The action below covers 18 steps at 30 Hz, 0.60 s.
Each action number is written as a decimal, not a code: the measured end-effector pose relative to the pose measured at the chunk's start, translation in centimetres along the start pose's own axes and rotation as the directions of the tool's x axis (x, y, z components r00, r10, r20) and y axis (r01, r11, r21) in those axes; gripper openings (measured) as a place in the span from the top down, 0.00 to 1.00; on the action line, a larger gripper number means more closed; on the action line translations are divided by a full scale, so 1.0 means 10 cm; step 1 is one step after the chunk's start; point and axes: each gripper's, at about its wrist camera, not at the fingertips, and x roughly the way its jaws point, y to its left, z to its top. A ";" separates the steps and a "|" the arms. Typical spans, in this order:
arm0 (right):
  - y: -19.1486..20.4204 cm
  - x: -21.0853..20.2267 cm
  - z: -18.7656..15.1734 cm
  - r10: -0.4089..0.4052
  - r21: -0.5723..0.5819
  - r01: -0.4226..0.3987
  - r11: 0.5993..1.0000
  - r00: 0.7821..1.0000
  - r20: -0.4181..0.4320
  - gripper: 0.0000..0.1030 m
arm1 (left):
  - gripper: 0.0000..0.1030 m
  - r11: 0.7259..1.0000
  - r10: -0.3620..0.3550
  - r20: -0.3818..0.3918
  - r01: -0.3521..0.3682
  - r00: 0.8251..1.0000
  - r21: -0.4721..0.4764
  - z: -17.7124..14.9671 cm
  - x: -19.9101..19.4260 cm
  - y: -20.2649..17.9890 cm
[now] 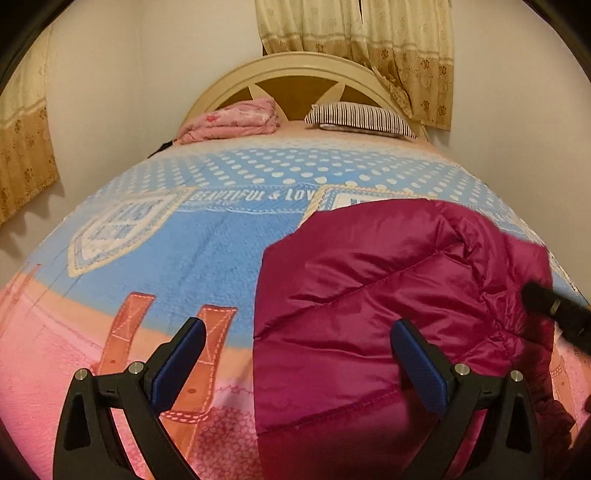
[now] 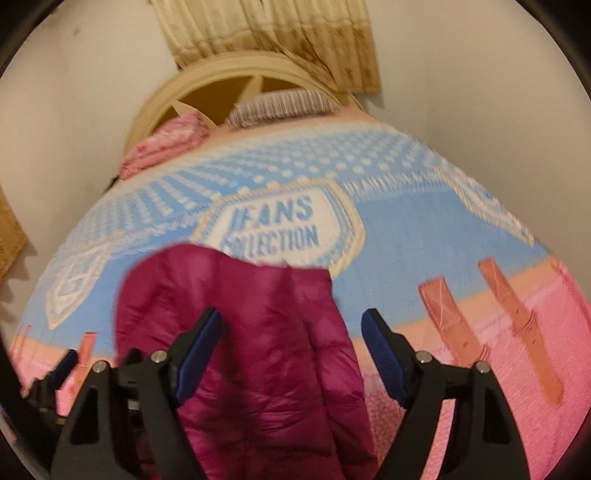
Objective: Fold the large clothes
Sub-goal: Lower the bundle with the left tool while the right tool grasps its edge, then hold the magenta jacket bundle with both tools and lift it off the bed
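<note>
Left curtain (image 1: pixel 22 147): tan with a flower print, hanging on the wall at the far left of the left wrist view.
Pink bundle (image 1: pixel 236 118): folded cloth at the head of the bed, left of the striped pillow (image 1: pixel 362 116).
Headboard (image 1: pixel 295 70): cream arch with brown panels – a second curtain (image 1: pixel 369 33) hangs over its right side.
Blanket (image 1: pixel 192 258): blue, peach and pink, printed with lettering and strap shapes, covering the bed.
Left gripper (image 1: pixel 299 350): jaws spread wide, nothing pinched; its right finger hangs over the jacket, its left over the blanket.
Jacket (image 1: pixel 388 295): magenta quilted, lying folded on the near right part of the blanket.
Right gripper (image 2: pixel 291 354): jaws apart – the jacket lies below between them, the pads not pressing it.
</note>
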 end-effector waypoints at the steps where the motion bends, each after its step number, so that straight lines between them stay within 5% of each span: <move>1: -0.04 0.08 -0.06 -0.015 -0.003 0.015 1.000 1.000 -0.010 0.22 | 0.02 1.000 -0.006 -0.004 0.006 1.000 0.000 0.00 0.02 0.00; 18: -0.38 0.50 -0.46 -0.031 0.029 0.032 0.999 0.999 -0.041 0.22 | 0.02 0.996 -0.083 -0.115 0.084 0.990 0.005 -0.19 0.46 -0.19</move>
